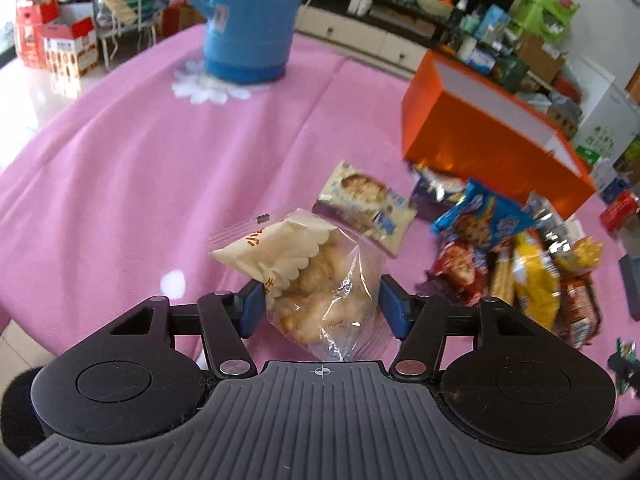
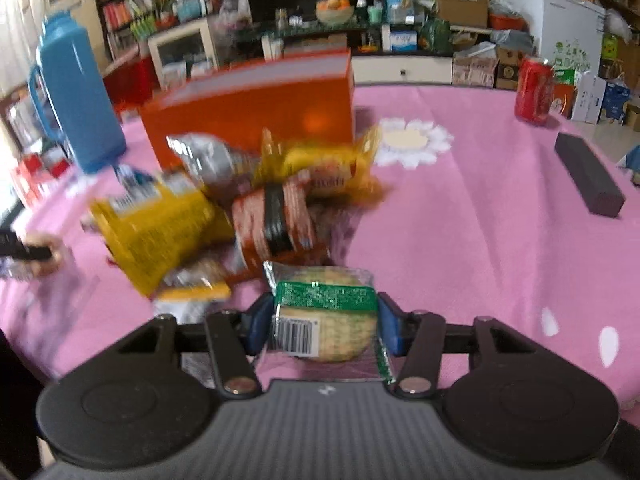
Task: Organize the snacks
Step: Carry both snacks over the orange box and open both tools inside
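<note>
My left gripper (image 1: 322, 306) is shut on a clear bag of pale puffed snacks with a cream label (image 1: 316, 280), held above the pink tablecloth (image 1: 140, 168). A white cracker packet (image 1: 366, 206) lies just beyond it. A heap of snack packets (image 1: 516, 264) lies to the right, in front of an open orange box (image 1: 472, 136). My right gripper (image 2: 322, 322) is shut on a round biscuit in a clear wrapper with a green band (image 2: 324, 312). The heap (image 2: 224, 208) and the orange box (image 2: 256, 112) lie ahead and left of it.
A blue thermos (image 1: 248, 16) stands at the far side on a white flower mat; it also shows in the right wrist view (image 2: 76, 96). A red can (image 2: 534, 90), a dark block (image 2: 588, 178) and another flower mat (image 2: 412, 142) are on the right. Shelves and boxes surround the table.
</note>
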Action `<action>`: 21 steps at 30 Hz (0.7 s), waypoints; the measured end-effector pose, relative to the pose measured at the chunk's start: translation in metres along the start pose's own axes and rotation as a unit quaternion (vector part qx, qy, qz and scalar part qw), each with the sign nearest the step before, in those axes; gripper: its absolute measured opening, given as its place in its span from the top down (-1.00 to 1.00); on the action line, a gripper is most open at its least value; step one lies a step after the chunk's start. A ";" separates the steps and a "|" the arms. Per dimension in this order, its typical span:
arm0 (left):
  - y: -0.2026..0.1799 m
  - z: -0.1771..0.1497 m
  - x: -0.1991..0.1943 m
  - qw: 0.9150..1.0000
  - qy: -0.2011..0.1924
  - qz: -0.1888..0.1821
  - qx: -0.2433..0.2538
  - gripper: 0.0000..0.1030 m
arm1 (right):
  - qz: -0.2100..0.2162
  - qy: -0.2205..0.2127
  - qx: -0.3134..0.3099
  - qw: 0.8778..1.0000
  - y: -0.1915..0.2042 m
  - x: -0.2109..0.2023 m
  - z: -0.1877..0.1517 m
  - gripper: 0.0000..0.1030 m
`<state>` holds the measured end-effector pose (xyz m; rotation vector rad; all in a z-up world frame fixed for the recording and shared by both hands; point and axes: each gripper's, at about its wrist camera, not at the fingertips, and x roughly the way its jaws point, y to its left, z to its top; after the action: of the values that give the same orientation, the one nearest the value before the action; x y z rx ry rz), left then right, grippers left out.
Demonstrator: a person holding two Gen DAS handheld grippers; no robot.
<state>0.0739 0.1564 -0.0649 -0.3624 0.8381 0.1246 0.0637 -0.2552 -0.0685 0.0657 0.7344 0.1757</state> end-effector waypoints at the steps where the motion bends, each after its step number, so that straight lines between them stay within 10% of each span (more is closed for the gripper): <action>1: -0.003 0.004 -0.003 1.000 -0.006 -0.007 0.002 0.47 | 0.003 -0.012 0.000 1.000 0.002 -0.006 0.006 -0.05; 11: -0.089 0.114 0.017 0.991 -0.086 -0.085 0.055 0.45 | 0.053 -0.113 -0.039 0.991 0.025 0.047 0.134 -0.06; 21: -0.155 0.187 0.132 0.988 -0.078 -0.094 0.094 0.44 | 0.046 -0.079 -0.066 0.994 0.031 0.188 0.219 -0.07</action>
<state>0.3322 0.0756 -0.0081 -0.2498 0.6502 -0.1001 0.3437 -0.1898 -0.0269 -0.0117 0.5609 0.3039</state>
